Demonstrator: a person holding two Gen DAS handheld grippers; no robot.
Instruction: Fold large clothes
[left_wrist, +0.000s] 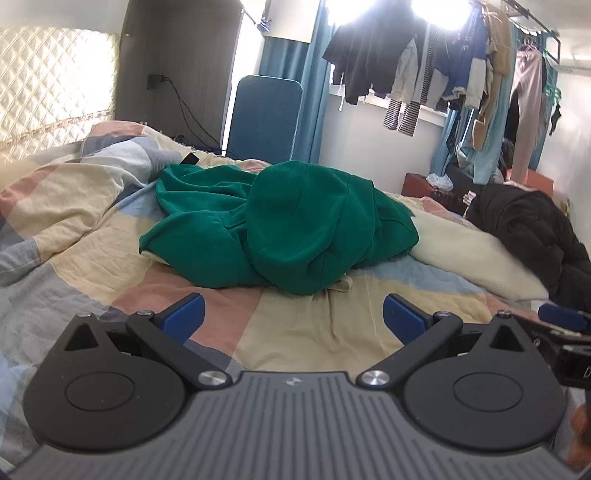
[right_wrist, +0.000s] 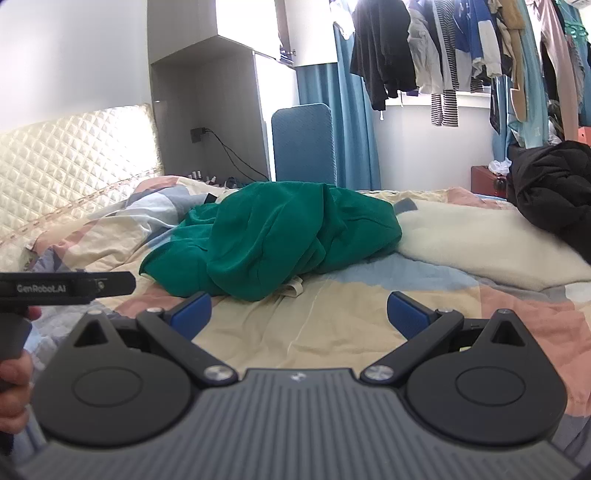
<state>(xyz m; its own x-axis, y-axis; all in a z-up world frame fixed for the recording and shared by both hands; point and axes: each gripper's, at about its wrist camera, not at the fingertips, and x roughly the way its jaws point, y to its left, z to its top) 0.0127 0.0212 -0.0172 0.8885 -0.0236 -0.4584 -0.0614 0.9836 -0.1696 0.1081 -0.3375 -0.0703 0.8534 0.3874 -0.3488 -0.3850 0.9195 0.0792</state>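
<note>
Green top (left_wrist: 280, 225) lies in a crumpled heap mid-bed on the quilt (left_wrist: 295, 332), not yet spread, so likely the 1st step is finding an edge to pull flat. Left gripper (left_wrist: 293, 317) & right gripper (right_wrist: 299, 314) both hover low just short of the heap, jaws wide apart, nothing held; prob. lined up side by side to take 2 corners at once. Left tool body in right view reads "GenRobot.AI" (right_wrist: 38, 288). No other text legible.
</note>
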